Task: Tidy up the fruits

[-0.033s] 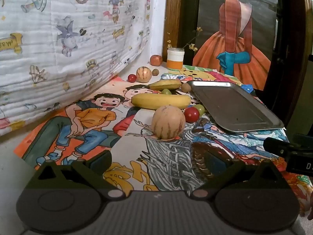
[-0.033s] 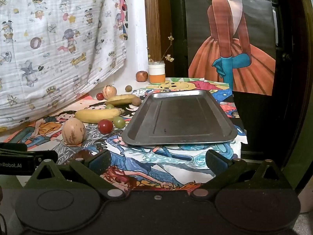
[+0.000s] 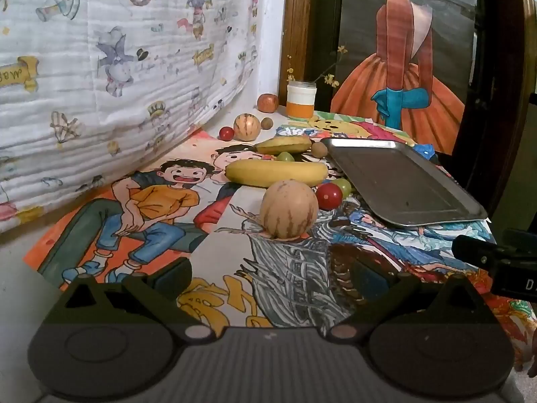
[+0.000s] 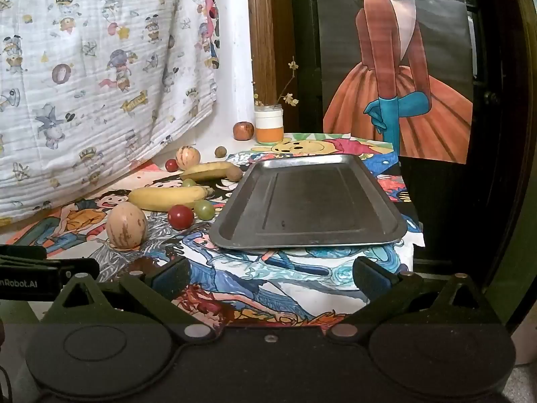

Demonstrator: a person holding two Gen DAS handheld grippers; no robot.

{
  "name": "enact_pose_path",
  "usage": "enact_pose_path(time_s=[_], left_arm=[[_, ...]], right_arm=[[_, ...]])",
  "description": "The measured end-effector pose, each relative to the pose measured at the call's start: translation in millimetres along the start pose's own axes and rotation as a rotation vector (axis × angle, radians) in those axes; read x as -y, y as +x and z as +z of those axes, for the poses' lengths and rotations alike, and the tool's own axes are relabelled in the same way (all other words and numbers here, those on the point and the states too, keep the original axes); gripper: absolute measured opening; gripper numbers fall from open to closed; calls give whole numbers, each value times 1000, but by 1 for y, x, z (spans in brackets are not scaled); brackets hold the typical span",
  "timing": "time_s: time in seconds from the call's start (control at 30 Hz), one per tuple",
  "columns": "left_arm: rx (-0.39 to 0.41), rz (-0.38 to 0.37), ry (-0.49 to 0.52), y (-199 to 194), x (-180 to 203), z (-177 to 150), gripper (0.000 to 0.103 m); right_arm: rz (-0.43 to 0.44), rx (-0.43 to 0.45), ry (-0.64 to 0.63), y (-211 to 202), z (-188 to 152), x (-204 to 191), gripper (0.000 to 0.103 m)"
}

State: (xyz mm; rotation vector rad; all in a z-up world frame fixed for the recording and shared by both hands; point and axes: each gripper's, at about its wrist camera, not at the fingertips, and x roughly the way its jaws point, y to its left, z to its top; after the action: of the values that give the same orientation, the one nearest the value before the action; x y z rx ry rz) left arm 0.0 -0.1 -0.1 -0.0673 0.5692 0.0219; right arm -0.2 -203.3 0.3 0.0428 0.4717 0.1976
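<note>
Fruit lies on a cartoon-print cloth left of an empty metal tray (image 3: 402, 181) (image 4: 308, 201). Nearest is a striped tan melon (image 3: 289, 209) (image 4: 126, 225), with a red tomato (image 3: 329, 195) (image 4: 180, 216) and a green grape (image 3: 344, 185) (image 4: 204, 209) beside it. Behind them lie a yellow banana (image 3: 277, 172) (image 4: 166, 197) and a second banana (image 3: 285, 144) (image 4: 211, 171). My left gripper (image 3: 270, 275) is open, short of the melon, with nothing between its fingers. My right gripper (image 4: 270, 275) is open in front of the tray's near edge.
Further back sit a small striped melon (image 3: 246, 127), a small red tomato (image 3: 226, 133), two brown fruits, an apple (image 3: 267, 102) and an orange-and-white jar (image 3: 301, 99). A printed sheet hangs along the left. A dark door with a painting stands behind, and the table drops off at the right.
</note>
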Motion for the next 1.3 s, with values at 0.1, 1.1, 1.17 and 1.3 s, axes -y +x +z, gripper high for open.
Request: enact_pose_path(time_s=[0.1, 1.1, 1.17, 1.3], left_arm=[[5, -5, -1, -1, 0, 0, 103], [-23, -9, -9, 3, -2, -5, 103], [-23, -9, -9, 3, -2, -5, 103], [-24, -9, -10, 3, -2, -5, 103]], right_arm=[[0, 0, 0, 0, 0, 0, 103], [2, -8, -1, 2, -2, -1, 103], [3, -8, -1, 2, -1, -1, 103], [6, -8, 0, 1, -1, -1, 103]])
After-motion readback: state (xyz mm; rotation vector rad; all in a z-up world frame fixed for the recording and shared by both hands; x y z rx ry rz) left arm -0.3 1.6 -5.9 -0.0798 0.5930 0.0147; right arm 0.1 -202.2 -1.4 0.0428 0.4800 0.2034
